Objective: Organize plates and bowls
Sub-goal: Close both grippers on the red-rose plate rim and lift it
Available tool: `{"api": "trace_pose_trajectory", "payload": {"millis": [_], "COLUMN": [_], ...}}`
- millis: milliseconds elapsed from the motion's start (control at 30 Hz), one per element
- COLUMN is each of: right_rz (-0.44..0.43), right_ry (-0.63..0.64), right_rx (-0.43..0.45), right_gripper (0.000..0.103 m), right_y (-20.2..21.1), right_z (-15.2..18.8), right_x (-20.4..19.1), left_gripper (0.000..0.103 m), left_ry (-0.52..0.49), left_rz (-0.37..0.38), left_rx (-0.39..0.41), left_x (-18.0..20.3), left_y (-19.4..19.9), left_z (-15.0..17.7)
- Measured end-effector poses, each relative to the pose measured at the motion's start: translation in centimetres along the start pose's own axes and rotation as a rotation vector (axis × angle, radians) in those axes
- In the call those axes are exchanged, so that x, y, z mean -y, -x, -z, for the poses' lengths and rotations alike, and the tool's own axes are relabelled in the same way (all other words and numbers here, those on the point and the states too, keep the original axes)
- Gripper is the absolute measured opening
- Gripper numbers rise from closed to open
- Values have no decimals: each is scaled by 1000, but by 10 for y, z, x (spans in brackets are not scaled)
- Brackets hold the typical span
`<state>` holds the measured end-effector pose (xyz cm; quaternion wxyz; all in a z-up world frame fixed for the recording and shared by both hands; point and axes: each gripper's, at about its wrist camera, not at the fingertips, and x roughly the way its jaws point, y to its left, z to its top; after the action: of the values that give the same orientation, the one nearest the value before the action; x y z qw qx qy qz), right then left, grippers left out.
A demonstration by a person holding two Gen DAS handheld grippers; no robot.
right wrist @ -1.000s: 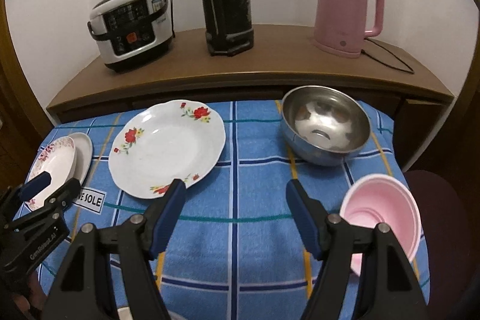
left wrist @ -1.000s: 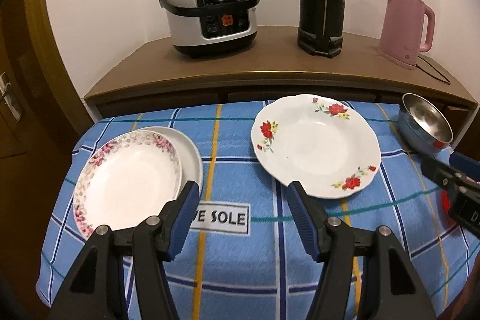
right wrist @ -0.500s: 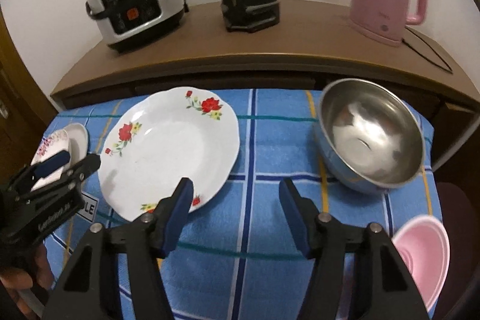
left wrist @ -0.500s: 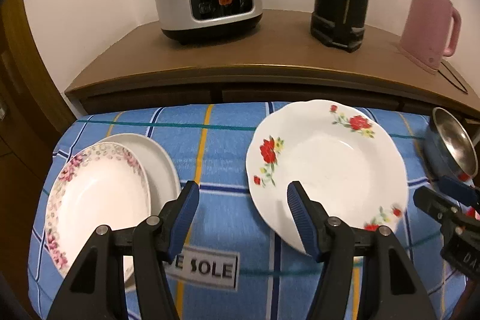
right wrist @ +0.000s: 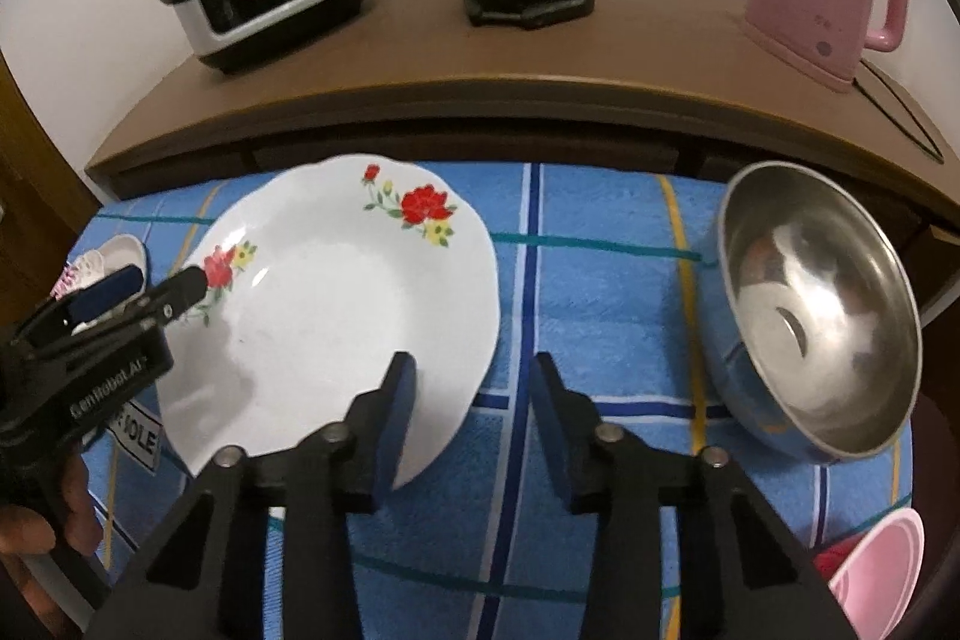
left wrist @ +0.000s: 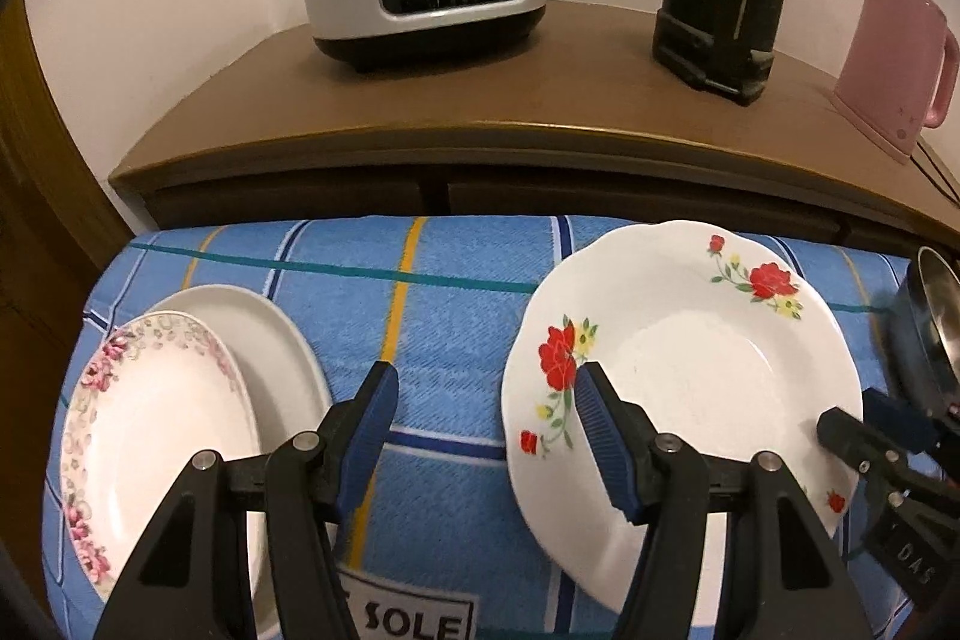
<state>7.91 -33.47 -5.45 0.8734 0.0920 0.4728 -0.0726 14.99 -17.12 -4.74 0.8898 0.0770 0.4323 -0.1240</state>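
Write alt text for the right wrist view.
The right gripper, jaws closing with nothing pressed between them, hangs over the near rim of a white plate with red flowers on a blue checked cloth. A steel bowl sits right; the left gripper reaches in from the left.

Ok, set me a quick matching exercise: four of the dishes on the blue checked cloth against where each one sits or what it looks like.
Things:
1. white plate with red roses
2. shiny steel bowl
3. pink plastic bowl
4. pink-flower-rimmed plate

Descriptions:
A. lies on a plain white plate
B. bottom right corner of the right wrist view
C. between both grippers
D. tilted, far right of cloth

Pairs: 1-C, 2-D, 3-B, 4-A
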Motion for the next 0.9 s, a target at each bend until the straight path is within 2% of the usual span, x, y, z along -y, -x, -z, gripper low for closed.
{"api": "trace_pose_trajectory", "payload": {"millis": [200,433,767,900], "right_rz": [-27,-75,-69,-77], "right_ry": [-11,-26,-33,-24], "right_rx": [-8,-15,3,17], "right_gripper": [37,28,29,31], "right_y": [-10,-19,-24,-26], "right_z": [-2,-5,-8,-7], "right_x": [1,1,-1,-1], "left_gripper": [64,64,64,63], "left_ry": [-6,-4,5,-4], "left_rz": [15,30,99,98], "left_rx": [-13,-24,-32,-22], "left_x": [3,4,7,11], "left_y": [-12,-20,-31,-30], "left_z": [-4,-4,-6,-6]}}
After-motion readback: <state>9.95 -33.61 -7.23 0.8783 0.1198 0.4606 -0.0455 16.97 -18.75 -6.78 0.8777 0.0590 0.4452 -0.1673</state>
